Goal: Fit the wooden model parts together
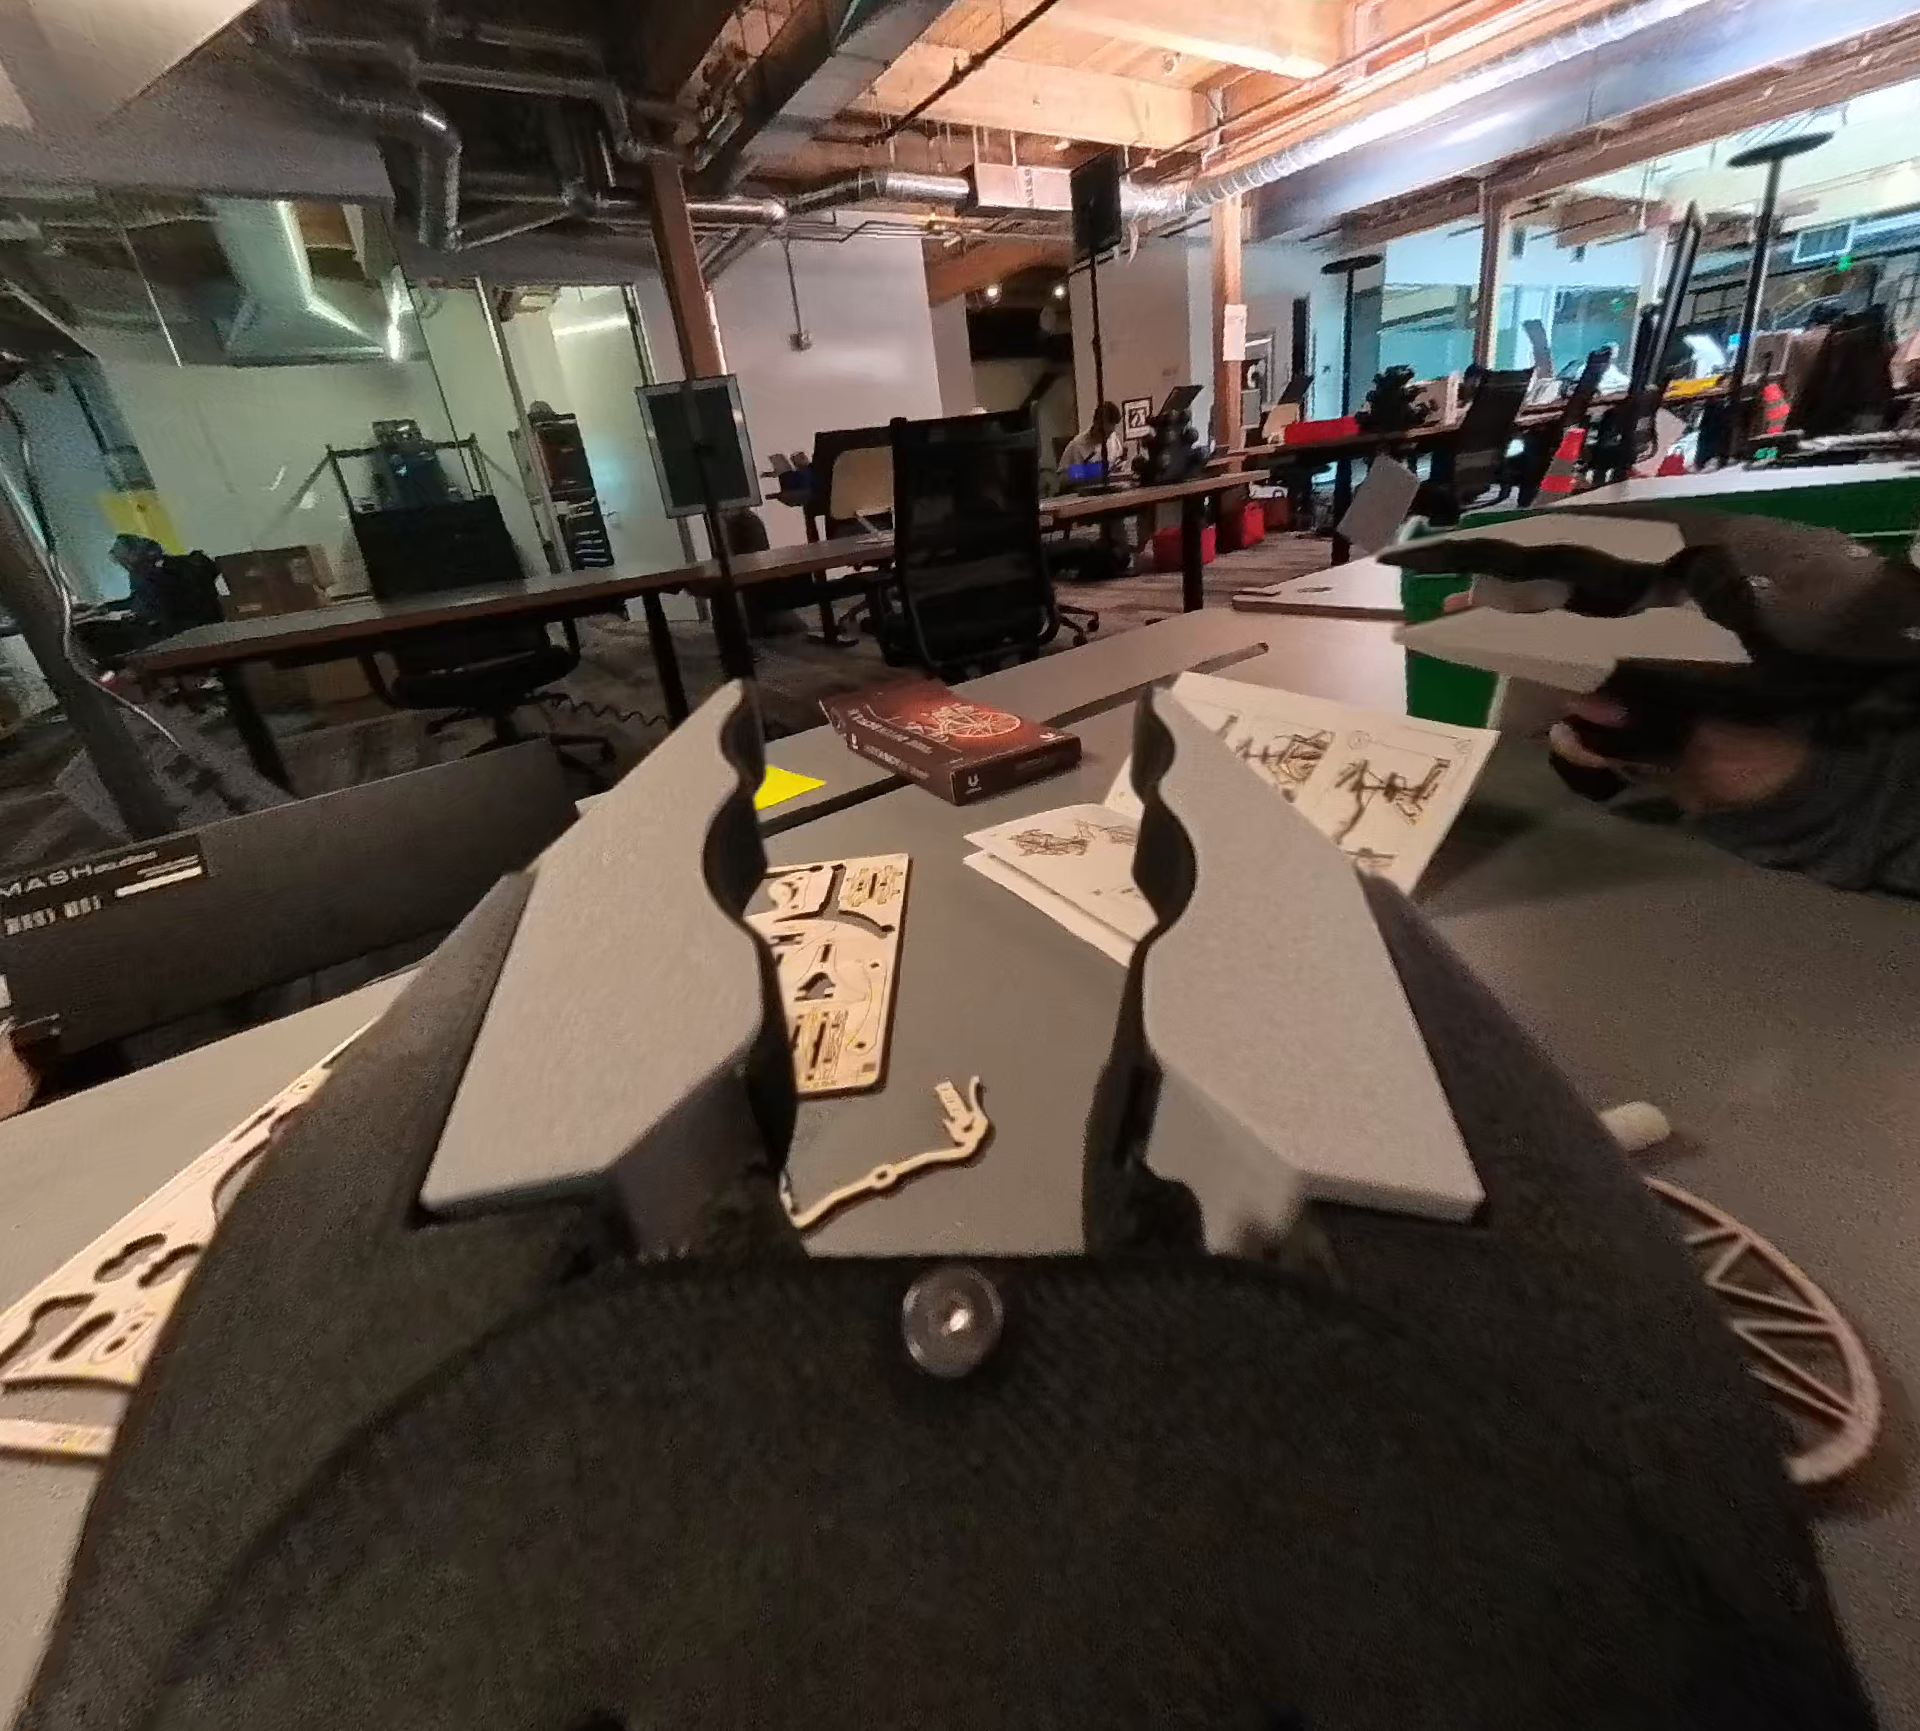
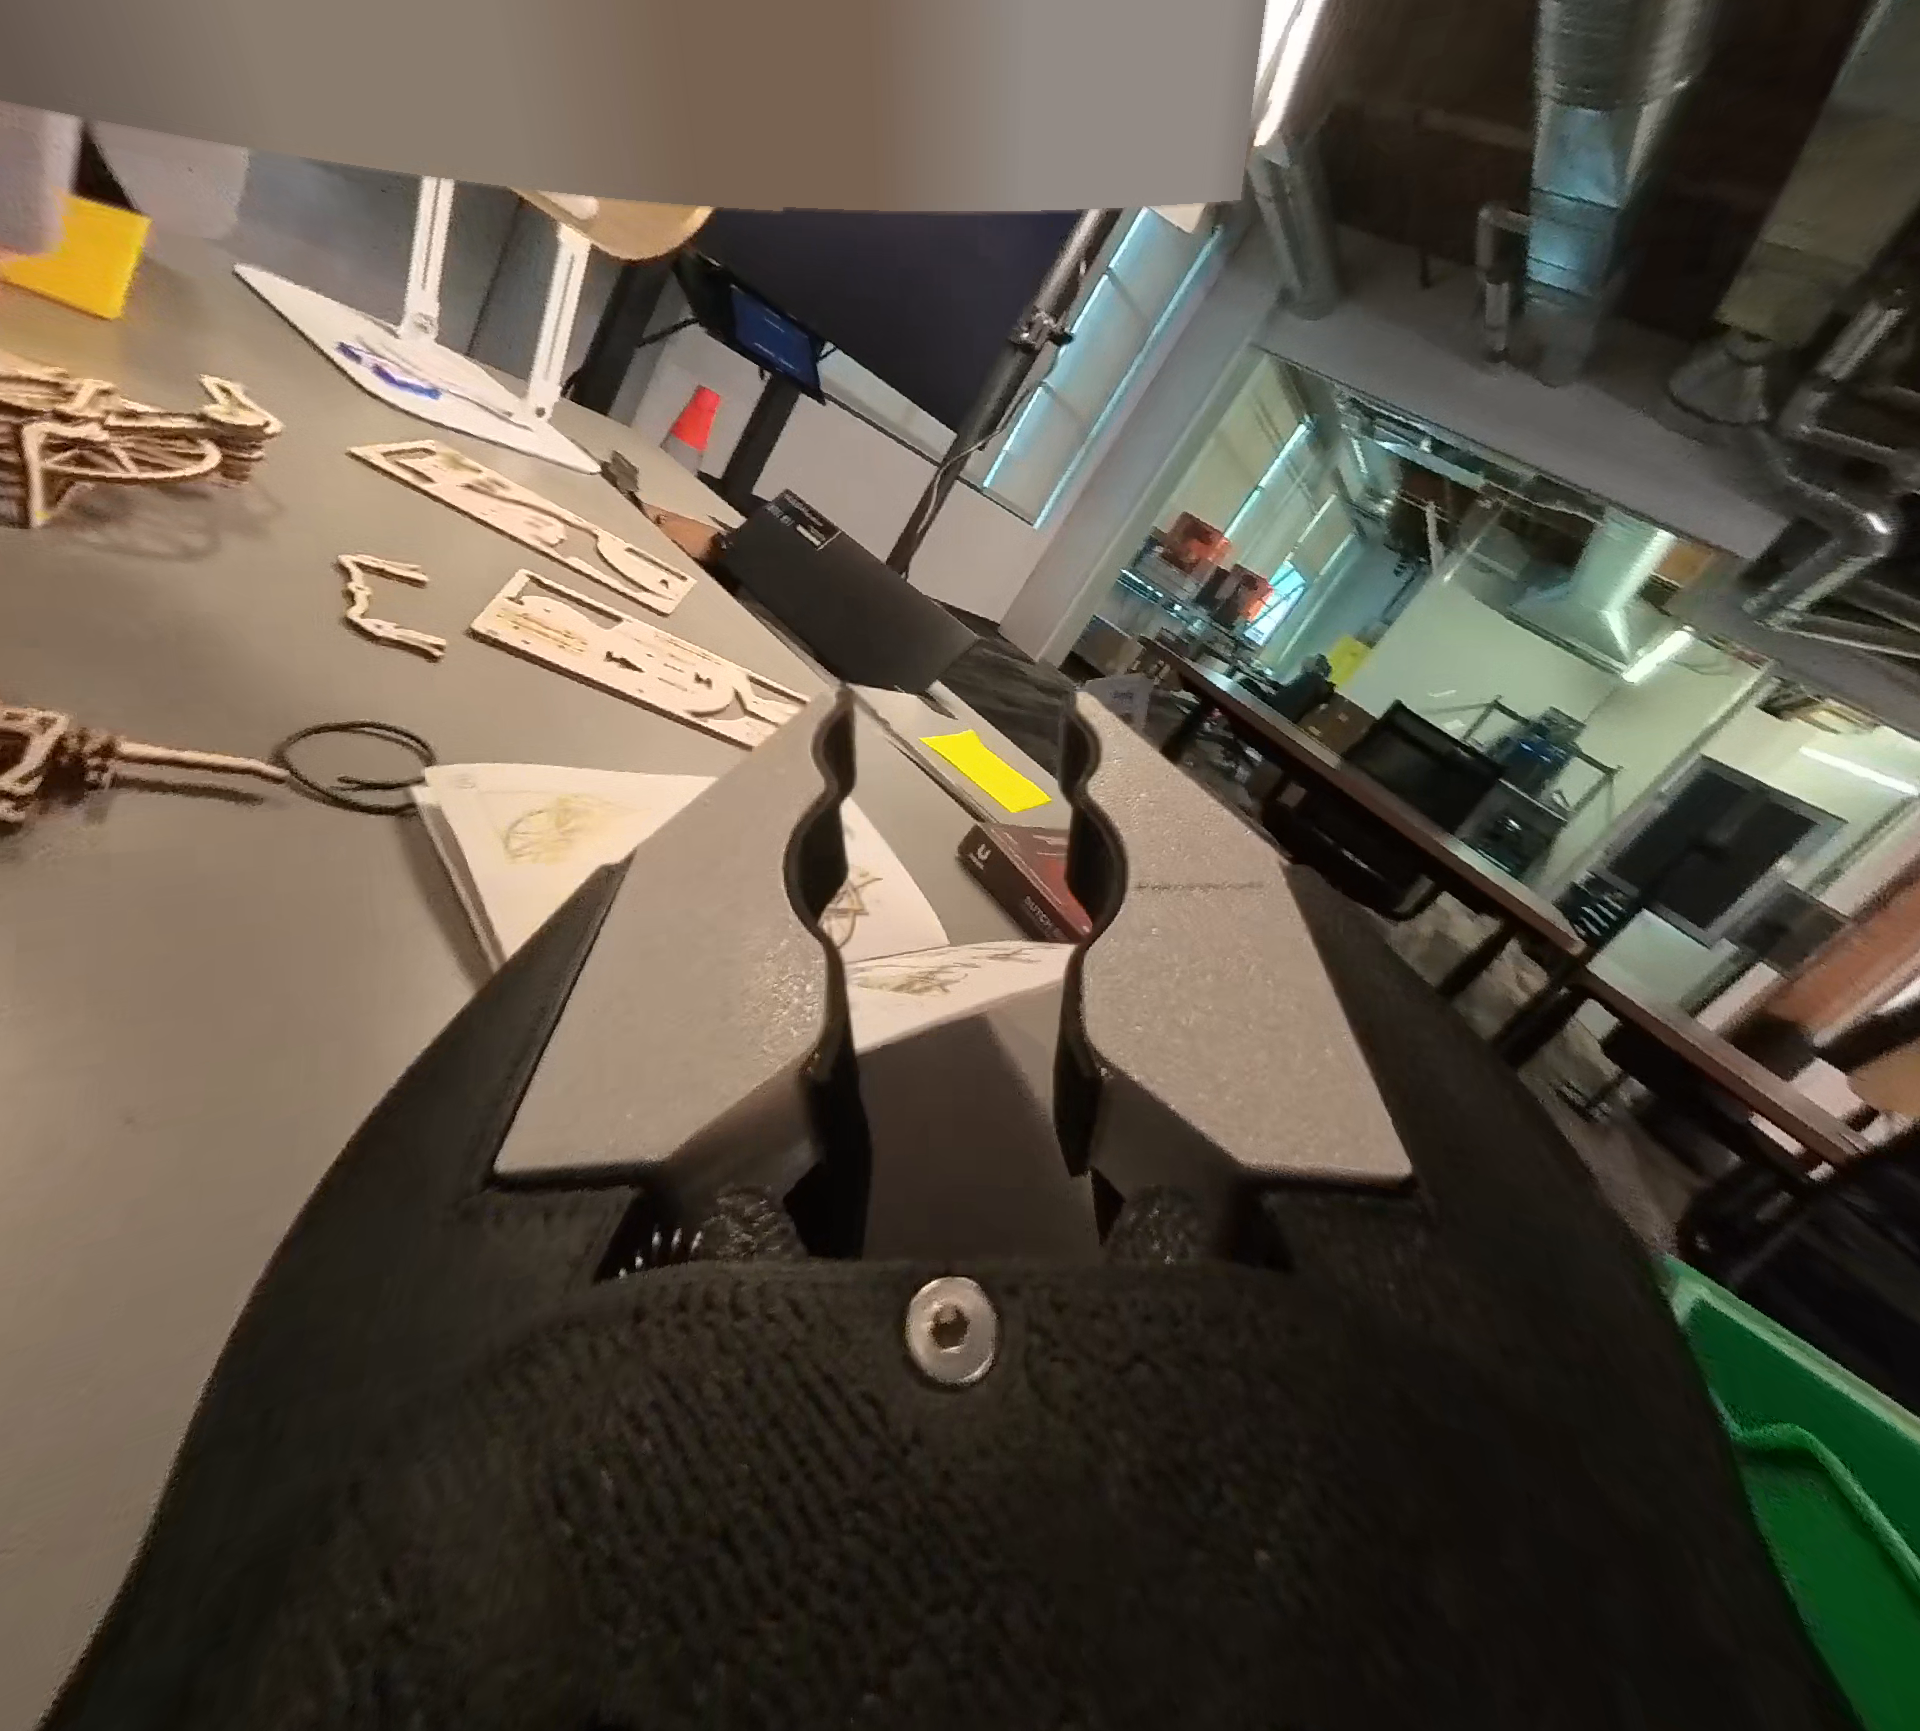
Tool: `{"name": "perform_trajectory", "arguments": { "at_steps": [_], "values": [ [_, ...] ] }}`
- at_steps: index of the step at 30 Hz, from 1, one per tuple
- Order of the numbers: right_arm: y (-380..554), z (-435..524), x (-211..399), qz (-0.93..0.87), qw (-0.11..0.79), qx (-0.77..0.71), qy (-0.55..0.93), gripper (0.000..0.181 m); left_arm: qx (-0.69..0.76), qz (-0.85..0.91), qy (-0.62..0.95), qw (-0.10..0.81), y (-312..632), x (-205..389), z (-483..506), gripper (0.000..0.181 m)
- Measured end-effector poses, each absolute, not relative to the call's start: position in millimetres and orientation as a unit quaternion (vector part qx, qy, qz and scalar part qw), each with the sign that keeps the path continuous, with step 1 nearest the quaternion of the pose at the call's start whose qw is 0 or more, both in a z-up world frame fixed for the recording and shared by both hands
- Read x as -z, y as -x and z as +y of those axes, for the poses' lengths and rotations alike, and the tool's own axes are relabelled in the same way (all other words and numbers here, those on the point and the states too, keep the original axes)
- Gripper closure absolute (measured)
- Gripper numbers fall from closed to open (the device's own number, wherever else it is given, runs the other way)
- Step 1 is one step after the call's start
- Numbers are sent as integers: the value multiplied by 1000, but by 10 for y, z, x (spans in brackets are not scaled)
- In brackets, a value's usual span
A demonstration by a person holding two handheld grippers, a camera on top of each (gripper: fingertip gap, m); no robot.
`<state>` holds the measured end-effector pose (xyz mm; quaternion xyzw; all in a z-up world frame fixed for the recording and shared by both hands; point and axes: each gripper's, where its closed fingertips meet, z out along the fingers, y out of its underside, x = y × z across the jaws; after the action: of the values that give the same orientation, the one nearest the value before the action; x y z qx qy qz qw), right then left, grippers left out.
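Observation:
My left gripper (image 1: 940, 725) is open and empty, held above the grey table (image 1: 1039, 1006). Between its fingers lie a thin curved wooden part (image 1: 904, 1162) and a laser-cut wooden sheet (image 1: 842, 964). A wooden wheel (image 1: 1787, 1338) lies at the right edge and another cut sheet (image 1: 114, 1286) at the left. My right gripper (image 2: 961, 725) is open and empty, tilted over the table; it also shows far right in the left wrist view (image 1: 1455, 580). In the right wrist view, wooden sheets (image 2: 634, 653) (image 2: 520, 507), a small curved part (image 2: 384, 611) and partly built wooden assemblies (image 2: 114, 445) (image 2: 42, 756) lie to the left.
An instruction booklet (image 1: 1299, 798) (image 2: 561, 840) lies open ahead. A dark red box (image 1: 951, 741) (image 2: 1029, 871) and a yellow note (image 2: 982, 767) sit beyond. A black elastic ring (image 2: 353, 767) lies by the booklet. A green bin (image 2: 1818, 1473) is at right. A white stand (image 2: 416, 351) is at the far side.

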<state>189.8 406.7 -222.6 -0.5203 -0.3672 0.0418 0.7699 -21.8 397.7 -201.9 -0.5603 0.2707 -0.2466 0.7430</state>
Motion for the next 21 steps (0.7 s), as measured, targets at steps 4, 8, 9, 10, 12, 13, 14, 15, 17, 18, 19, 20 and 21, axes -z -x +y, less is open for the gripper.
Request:
{"name": "perform_trajectory", "arguments": {
  "at_steps": [4, 8, 9, 10, 12, 13, 14, 15, 17, 18, 19, 20, 21],
  "values": [
    [-1713, 4005, 2303, -423, 735, -5, 530, 145, 257, 254, 557, 748, 307, 1984, 4005, 111],
    [-964, 3899, 2171, -472, 668, -103, 566, 149, 192, 229, 541, 786, 690, 1829, 4084, 112],
    [-716, 3881, 2182, -486, 638, -132, 582, 150, 178, 221, 538, 794, 782, 1798, 4111, 112],
    [-480, 3875, 2247, -506, 598, -152, 603, 150, 167, 212, 539, 798, 859, 1787, 4142, 113],
    [-88, 3883, 2512, -551, 494, -173, 650, 152, 165, 200, 545, 797, 936, 1795, 4186, 113],
    [22, 3969, 2663, -564, 455, -154, 672, 152, 169, 196, 546, 797, 949, 1797, 4196, 113],
    [102, 4059, 2816, -579, 422, -136, 684, 153, 173, 193, 547, 796, 953, 1799, 4203, 113],
    [164, 4145, 2954, -585, 394, -128, 698, 156, 176, 192, 547, 795, 949, 1798, 4206, 113],
    [284, 4204, 3159, -579, 331, -163, 727, 158, 178, 193, 548, 794, 942, 1797, 4209, 113],
    [346, 4208, 3201, -569, 308, -191, 738, 157, 180, 192, 548, 794, 945, 1794, 4210, 113],
    [394, 4228, 3219, -562, 297, -208, 743, 157, 183, 190, 548, 794, 951, 1785, 4209, 114],
    [409, 4248, 3259, -565, 285, -206, 746, 157, 188, 187, 548, 793, 960, 1775, 4209, 113],
    [397, 4271, 3319, -573, 272, -191, 749, 157, 191, 183, 548, 793, 972, 1766, 4209, 113]
  ]
}}
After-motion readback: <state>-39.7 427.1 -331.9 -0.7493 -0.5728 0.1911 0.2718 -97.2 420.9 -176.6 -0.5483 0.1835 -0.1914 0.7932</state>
